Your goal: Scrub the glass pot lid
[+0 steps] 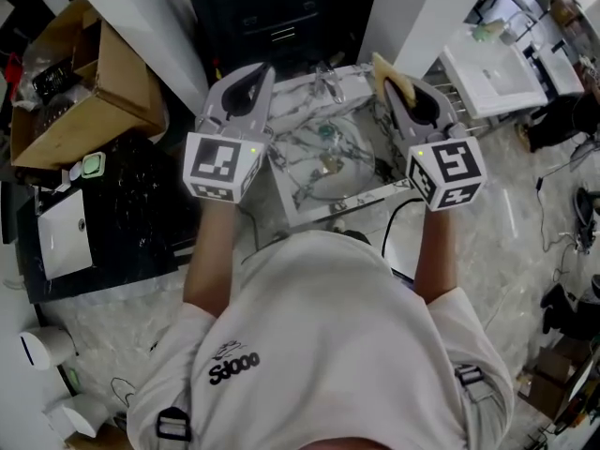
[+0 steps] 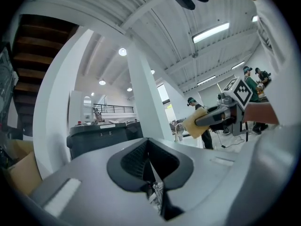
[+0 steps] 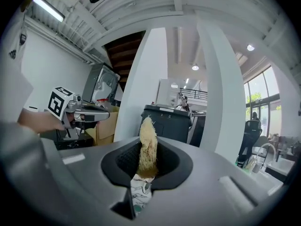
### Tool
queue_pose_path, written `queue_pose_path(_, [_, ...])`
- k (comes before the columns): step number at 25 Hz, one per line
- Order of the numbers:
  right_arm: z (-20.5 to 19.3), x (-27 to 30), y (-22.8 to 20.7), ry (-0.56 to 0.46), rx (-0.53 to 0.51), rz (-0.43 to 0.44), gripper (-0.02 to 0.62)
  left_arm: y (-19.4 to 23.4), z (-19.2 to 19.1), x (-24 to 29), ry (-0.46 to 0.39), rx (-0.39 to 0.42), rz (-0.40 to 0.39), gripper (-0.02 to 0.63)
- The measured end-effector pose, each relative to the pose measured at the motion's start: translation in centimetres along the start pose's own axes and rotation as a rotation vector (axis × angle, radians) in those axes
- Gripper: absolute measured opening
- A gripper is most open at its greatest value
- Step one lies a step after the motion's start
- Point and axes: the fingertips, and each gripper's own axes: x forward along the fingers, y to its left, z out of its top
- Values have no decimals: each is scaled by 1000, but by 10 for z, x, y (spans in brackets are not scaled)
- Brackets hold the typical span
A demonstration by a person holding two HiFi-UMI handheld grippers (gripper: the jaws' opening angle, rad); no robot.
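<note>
White pillars rise under ceiling strip lights; an open cardboard box stands nearby.

The person wears a white short-sleeved T-shirt with a dark printed logo and black strap buckles at both sides. The left hand-held gripper and right hand-held gripper are pale grey shells with black ribbed jaw pads. Each carries a white cube of black square markers with a small green light.
</note>
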Motion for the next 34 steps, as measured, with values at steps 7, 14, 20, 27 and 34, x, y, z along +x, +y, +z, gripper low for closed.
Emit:
queue_pose_path(7, [23, -5, 10, -30, -20, 23, 41, 4, 24, -10, -32, 19, 18, 11])
queue_pose_path(14, [29, -5, 14, -40, -31, 34, 40, 1, 38, -14, -59, 35, 22, 11])
queue_pose_path(20, [24, 4, 13, -18, -17, 42, 40, 2, 31, -10, -48, 25, 19, 11])
queue_pose_path(27, [15, 9, 18, 8, -13, 64, 40, -2, 20, -7, -29, 16, 6, 11])
queue_pose_path(34, [14, 14, 20, 21, -14, 87, 40, -2, 20, -3, -24, 16, -4, 11])
